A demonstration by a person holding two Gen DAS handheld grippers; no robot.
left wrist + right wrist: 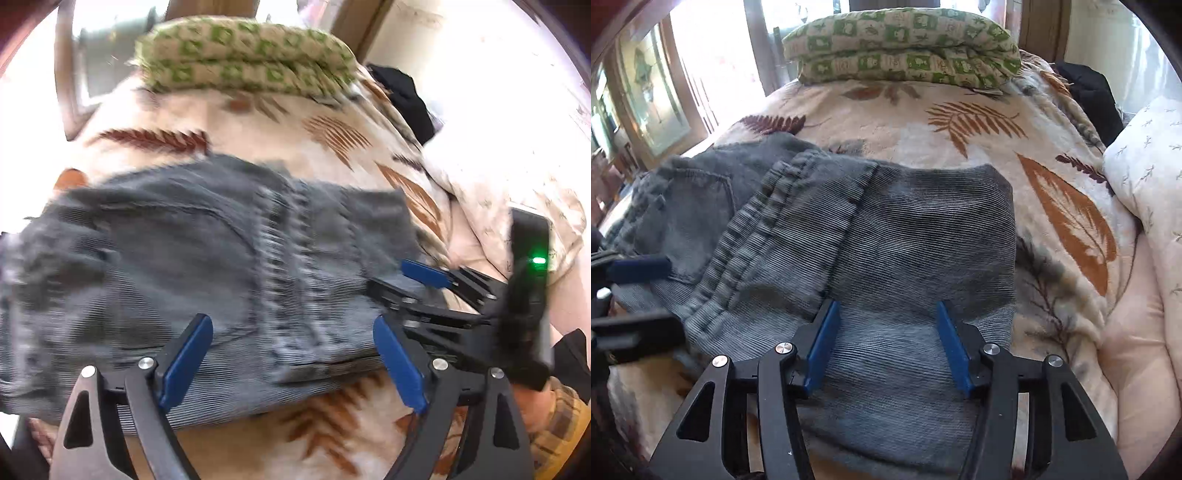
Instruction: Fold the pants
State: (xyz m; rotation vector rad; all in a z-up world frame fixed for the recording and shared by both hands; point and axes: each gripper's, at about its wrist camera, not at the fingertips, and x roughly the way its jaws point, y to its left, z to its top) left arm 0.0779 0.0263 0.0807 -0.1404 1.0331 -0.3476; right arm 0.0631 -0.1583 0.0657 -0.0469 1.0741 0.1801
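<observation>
Grey corduroy pants (pixel 184 251) lie folded on a leaf-patterned blanket (pixel 280 122); they also show in the right wrist view (pixel 905 236), waistband running across the middle. My left gripper (pixel 291 354) is open over the pants' near edge, nothing between its blue pads. My right gripper (pixel 886 343) is open just above the pants' right part, empty. The right gripper shows in the left wrist view (pixel 406 284) at the pants' right edge. The left gripper shows at the left edge of the right wrist view (pixel 635 295).
A green-checked folded pillow (pixel 905 48) lies at the far end of the bed. A black item (pixel 1089 96) sits at the far right. A white pillow (pixel 1145 177) lies to the right. Windows and furniture stand at the left.
</observation>
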